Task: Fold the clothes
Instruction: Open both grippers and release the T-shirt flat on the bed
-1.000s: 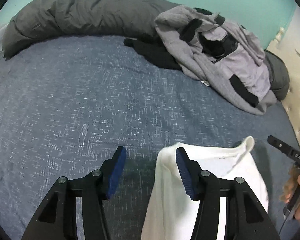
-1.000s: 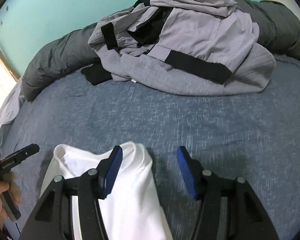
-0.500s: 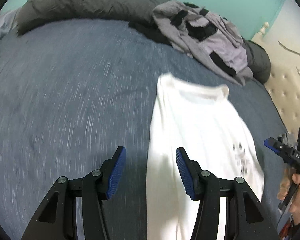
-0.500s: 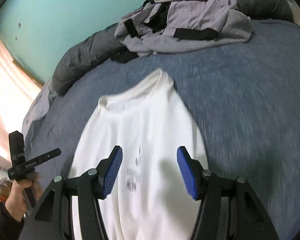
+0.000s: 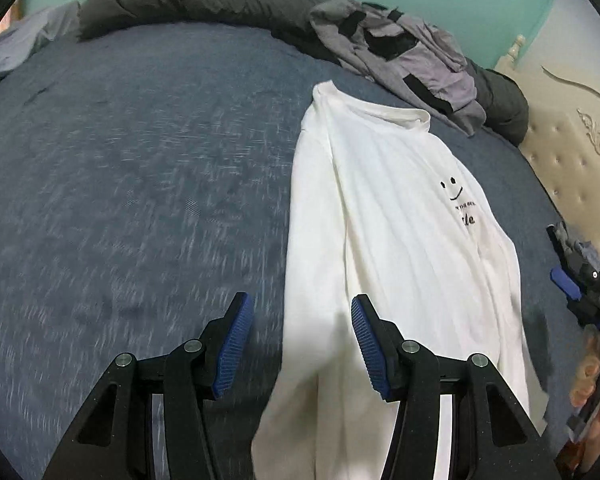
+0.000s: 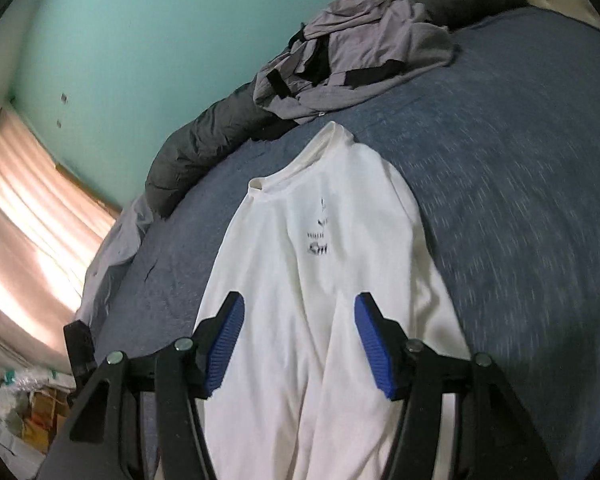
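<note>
So we've got the white t-shirt [image 5: 384, 240] laid out lengthwise on the blue bedspread [image 5: 140, 184], collar pointing toward the far side of the bed, and the little smiley print with black lettering is facing up. Our left gripper [image 5: 302, 346] hangs over the shirt's left edge, jaws apart with nothing pinched, one blue pad over bare bedspread and the other over white fabric. Our right gripper [image 6: 300, 344] is above the lower middle of the shirt, jaws also apart and not gripping anything, the cloth just lies flat underneath between the pads. In the left view we can spot the right gripper at the right edge with a hand [image 5: 598, 376] wrapped round its handle. Further back there's a heap of grey clothes [image 6: 352, 56] with black trim, sitting just beyond the collar against a rolled dark grey duvet [image 5: 188, 0] along the teal wall [image 6: 140, 40]
</note>
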